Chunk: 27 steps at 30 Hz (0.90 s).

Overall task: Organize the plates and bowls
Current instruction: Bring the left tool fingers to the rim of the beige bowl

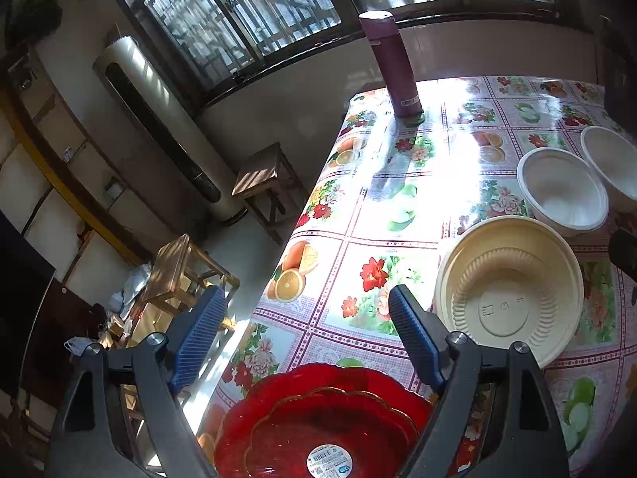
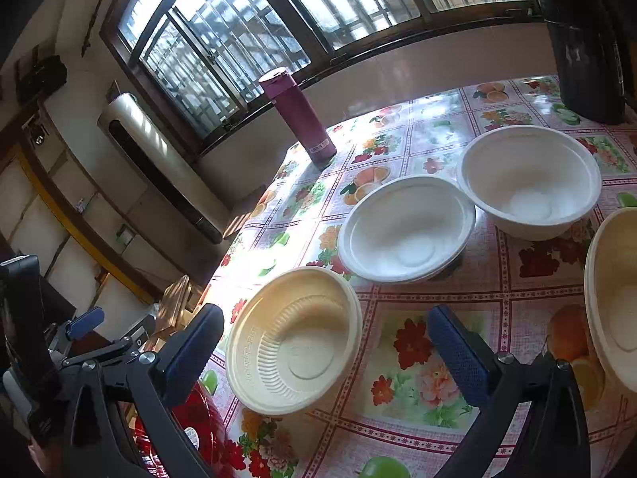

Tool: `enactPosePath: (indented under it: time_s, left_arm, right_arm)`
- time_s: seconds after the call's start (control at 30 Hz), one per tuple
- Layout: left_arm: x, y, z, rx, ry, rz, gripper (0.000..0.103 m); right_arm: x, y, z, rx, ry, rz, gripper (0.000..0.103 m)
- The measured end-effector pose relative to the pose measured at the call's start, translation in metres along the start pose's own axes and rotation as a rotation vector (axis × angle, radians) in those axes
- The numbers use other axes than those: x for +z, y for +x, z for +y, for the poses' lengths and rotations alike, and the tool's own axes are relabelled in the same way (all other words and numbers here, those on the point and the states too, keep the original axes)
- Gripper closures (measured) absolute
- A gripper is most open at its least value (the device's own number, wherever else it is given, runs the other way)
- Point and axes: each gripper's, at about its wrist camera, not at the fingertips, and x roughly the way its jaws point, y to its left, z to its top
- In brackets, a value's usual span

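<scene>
Nearest you, your left gripper (image 1: 302, 334) stands wide with nothing between its blue pads, poised over the red plates (image 1: 322, 422) at the table's near edge; these look like glass, so judge them heavy, slick and breakable, and take them by the scalloped rim. Your right gripper (image 2: 322, 350) is likewise spread and empty, its jaws framing the cream bowl (image 2: 294, 338) just ahead, which looks like light pulp ware that will flex, so pinch its rolled rim gently. Beyond sit two white bowls (image 2: 406, 227) side by side, probably just as light, then the purple flask (image 2: 298, 115) near the far corner.
</scene>
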Motion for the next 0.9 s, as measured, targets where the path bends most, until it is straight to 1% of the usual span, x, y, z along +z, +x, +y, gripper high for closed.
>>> enactPosePath:
  time_s: [0.43,0.67,0.9]
  left_arm:
    - [0.0,0.026,-0.007,-0.024,-0.001,0.051,0.018]
    - [-0.002,0.037,-0.01,-0.031,0.001,0.067,0.018]
    - [-0.004,0.046,-0.014,-0.037,0.006,0.082,0.018]
  right_arm:
    - [-0.002,0.009,-0.009,-0.015,0.031,0.033,0.0]
    - [-0.004,0.014,-0.01,-0.006,0.043,0.051,0.0]
    - [-0.006,0.02,-0.011,-0.016,0.048,0.065,0.0]
